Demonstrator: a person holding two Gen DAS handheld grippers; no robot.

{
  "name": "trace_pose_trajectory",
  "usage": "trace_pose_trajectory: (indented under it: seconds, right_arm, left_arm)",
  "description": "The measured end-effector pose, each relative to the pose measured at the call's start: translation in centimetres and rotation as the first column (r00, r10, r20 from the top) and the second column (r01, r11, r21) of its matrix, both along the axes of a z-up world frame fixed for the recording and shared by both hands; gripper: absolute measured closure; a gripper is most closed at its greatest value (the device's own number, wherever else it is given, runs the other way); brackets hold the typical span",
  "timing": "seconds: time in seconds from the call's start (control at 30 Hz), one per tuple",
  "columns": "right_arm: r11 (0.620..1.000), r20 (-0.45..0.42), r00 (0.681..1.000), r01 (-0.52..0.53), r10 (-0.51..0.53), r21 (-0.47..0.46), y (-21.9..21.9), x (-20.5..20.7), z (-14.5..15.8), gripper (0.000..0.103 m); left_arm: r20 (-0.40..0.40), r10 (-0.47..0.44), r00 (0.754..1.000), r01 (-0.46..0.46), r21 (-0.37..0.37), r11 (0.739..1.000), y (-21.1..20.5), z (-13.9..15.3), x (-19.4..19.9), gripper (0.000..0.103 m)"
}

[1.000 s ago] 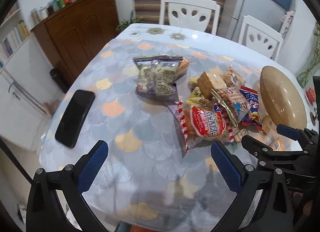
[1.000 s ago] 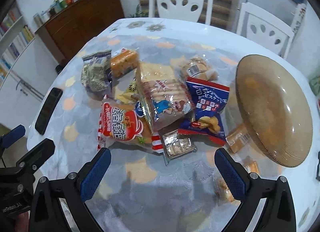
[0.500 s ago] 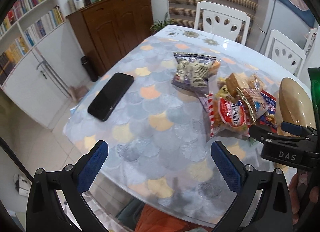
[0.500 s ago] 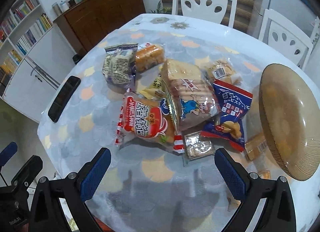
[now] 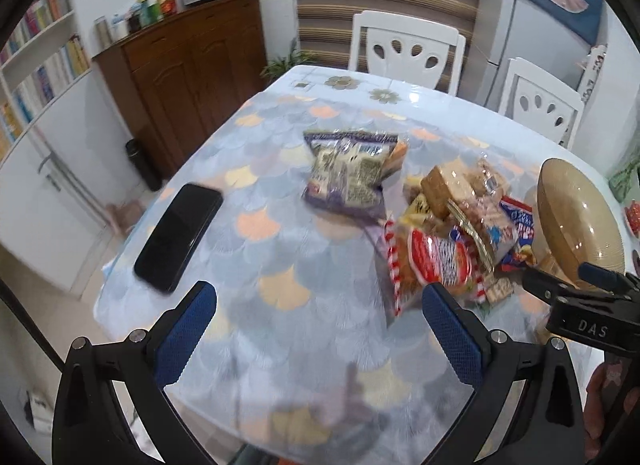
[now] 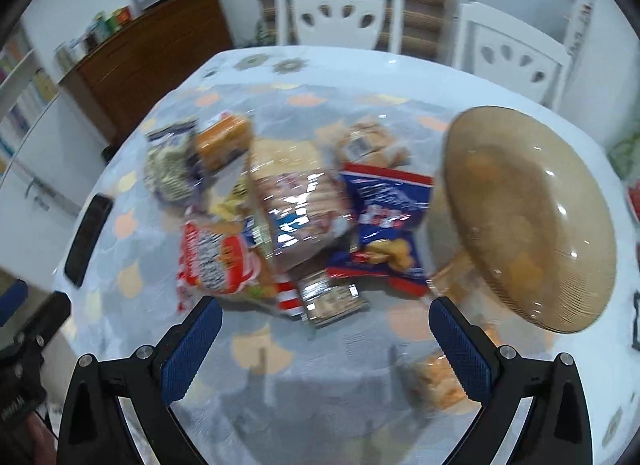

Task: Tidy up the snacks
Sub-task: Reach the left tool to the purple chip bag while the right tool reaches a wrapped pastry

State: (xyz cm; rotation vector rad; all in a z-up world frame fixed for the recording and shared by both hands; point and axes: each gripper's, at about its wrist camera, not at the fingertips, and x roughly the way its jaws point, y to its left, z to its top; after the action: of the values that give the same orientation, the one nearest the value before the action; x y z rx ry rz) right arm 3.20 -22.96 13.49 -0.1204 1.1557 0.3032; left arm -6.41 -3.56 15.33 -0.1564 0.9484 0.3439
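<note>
The snacks lie in a loose heap on the middle of the counter [image 6: 280,353], which wears a scale-patterned cloth. A red-and-white packet [image 6: 216,261] sits at the heap's near left, touching a clear pack of biscuits [image 6: 298,217], with a blue packet [image 6: 384,225] just to its right and a small silvery packet [image 6: 332,299] at the near edge. A purple-edged packet [image 5: 346,173] lies at the far left beside an orange cake pack [image 6: 224,141]. An amber glass dish [image 6: 532,225] stands right of the heap; the blur makes it hard to tell whether it touches the blue packet. A black phone [image 5: 178,231] lies well apart at the left edge. The right claw [image 6: 326,345] hovers wide open and empty over the near counter; the left claw [image 5: 320,329] likewise gapes, holding nothing.
</note>
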Motion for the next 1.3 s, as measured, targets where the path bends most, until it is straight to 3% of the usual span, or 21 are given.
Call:
trace_pose_trajectory:
  seconds: [0.13,0.4,0.83,1.13,1.23,1.3]
  right_arm:
    - [0.997,0.002,0.997,0.080,-0.080,-0.002,-0.4,0.7,0.2,0.000]
    - [0.984,-0.009,0.985,0.175,-0.175,-0.033,-0.7,1.4,-0.2,0.000]
    - [0.949,-0.031,0.949,0.312,-0.313,-0.051,-0.7,2.3,-1.0,0.000]
    - [0.857,-0.079,0.854,0.506,-0.514,-0.099,-4.6,-0.5,-3.6,0.000]
    - [0.813,-0.049,0.812,0.576,-0.581,-0.083,-5.9,-2.2,-3.7,0.000]
    - [0.759,-0.008,0.761,0.645,-0.648,-0.091,-7.5,-3.3,-3.7,0.000]
  left_arm:
    - [0.002,-0.048,0.999,0.048,-0.051,0.998,1.7,-0.3,2.1,0.001]
    - [-0.009,-0.157,0.988,0.156,-0.079,0.985,4.2,-0.9,6.9,0.001]
    - [-0.042,-0.252,0.967,0.241,-0.169,0.956,6.6,-3.4,11.7,0.001]
    - [-0.063,-0.298,0.952,0.275,-0.246,0.929,7.7,-6.3,14.4,0.001]
    - [-0.068,-0.303,0.950,0.275,-0.271,0.923,8.1,-7.2,14.8,0.001]
    - [-0.070,-0.310,0.948,0.281,-0.273,0.920,8.1,-7.6,14.8,0.001]
